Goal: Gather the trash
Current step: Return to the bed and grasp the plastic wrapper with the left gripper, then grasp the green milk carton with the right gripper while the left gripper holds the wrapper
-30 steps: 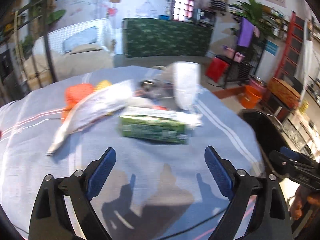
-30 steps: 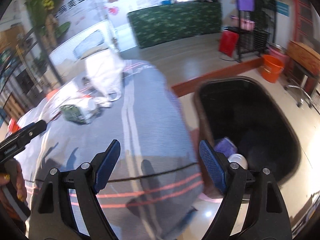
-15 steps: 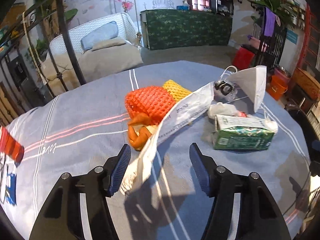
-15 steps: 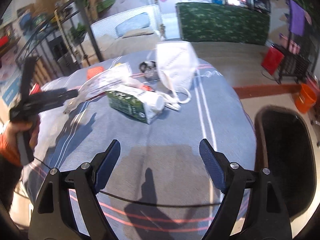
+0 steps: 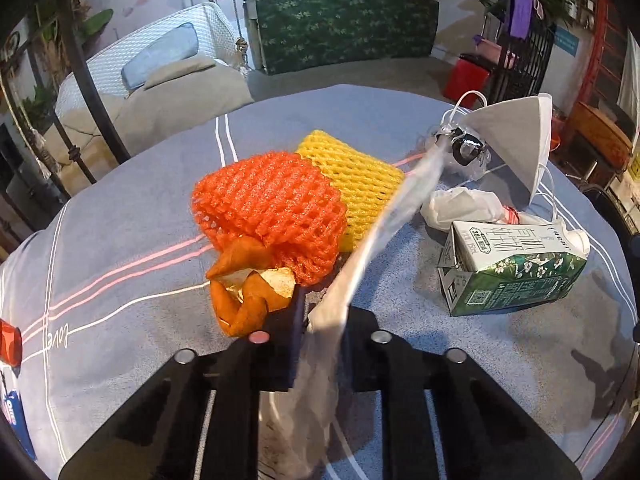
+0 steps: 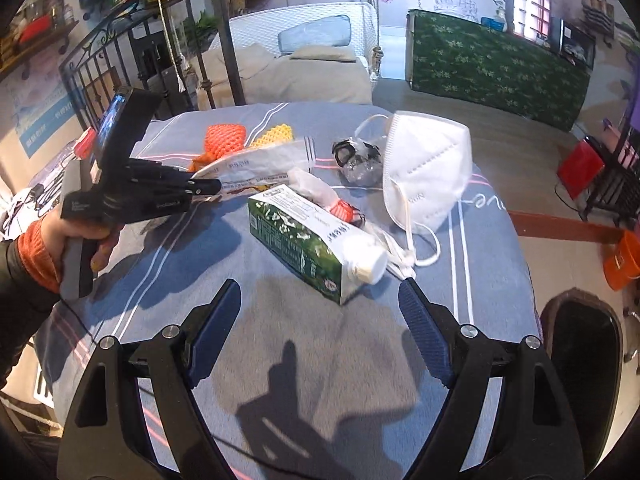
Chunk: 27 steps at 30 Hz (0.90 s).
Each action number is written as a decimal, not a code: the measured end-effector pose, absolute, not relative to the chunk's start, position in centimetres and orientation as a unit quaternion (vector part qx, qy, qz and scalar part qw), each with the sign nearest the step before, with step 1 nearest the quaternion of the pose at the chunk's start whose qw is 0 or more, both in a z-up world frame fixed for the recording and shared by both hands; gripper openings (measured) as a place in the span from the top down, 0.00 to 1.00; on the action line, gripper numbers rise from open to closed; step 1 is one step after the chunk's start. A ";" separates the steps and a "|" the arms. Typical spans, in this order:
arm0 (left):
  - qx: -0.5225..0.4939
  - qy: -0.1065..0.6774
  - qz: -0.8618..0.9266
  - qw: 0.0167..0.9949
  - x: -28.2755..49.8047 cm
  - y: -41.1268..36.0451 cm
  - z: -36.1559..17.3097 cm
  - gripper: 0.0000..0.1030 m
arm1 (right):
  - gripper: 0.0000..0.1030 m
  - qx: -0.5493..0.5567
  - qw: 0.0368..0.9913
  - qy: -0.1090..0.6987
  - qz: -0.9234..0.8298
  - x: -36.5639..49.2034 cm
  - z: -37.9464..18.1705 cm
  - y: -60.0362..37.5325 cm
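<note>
Left wrist view: left gripper has just been closing and now pinches the wrapper, running toward 1 o'clock over the table. Orange net sits at 11, carton at 3. Right gripper gapes, empty, near the carton.

Long white plastic wrapper motion-blurred, near end hidden between closed black jaws. Small clear crumpled packet with black part: contents unreadable. Dark oval bin cut off at frame edge. Red item cropped at left edge.
</note>
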<state>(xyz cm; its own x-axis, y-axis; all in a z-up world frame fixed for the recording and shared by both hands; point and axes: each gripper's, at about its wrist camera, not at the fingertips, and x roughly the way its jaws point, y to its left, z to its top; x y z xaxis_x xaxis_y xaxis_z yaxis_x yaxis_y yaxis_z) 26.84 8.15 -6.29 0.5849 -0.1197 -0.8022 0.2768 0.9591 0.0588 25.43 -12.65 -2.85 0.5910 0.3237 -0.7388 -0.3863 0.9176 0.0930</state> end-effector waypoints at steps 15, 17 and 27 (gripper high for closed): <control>-0.002 0.370 -0.100 0.924 19.4 8.9 -2.0 0.96 | 0.22 -0.094 0.846 0.420 0.315 30.0 -3.6 -9.4; -0.009 0.365 -0.100 0.926 18.9 8.8 -1.6 0.96 | 0.22 -0.115 0.838 0.423 0.324 31.0 -3.9 -8.7; -0.033 0.367 -0.095 0.925 17.5 9.2 -2.1 0.96 | 0.29 -0.243 0.797 0.448 0.324 34.3 -7.3 -5.3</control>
<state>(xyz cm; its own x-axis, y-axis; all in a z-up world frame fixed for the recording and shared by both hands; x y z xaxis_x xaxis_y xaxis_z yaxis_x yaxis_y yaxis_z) 17.51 9.16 -2.14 0.7122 -0.1992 -0.6731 0.1508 0.9799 -0.1304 34.30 -5.27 -7.26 0.3886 0.2991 -0.8715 -0.7340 0.6723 -0.0966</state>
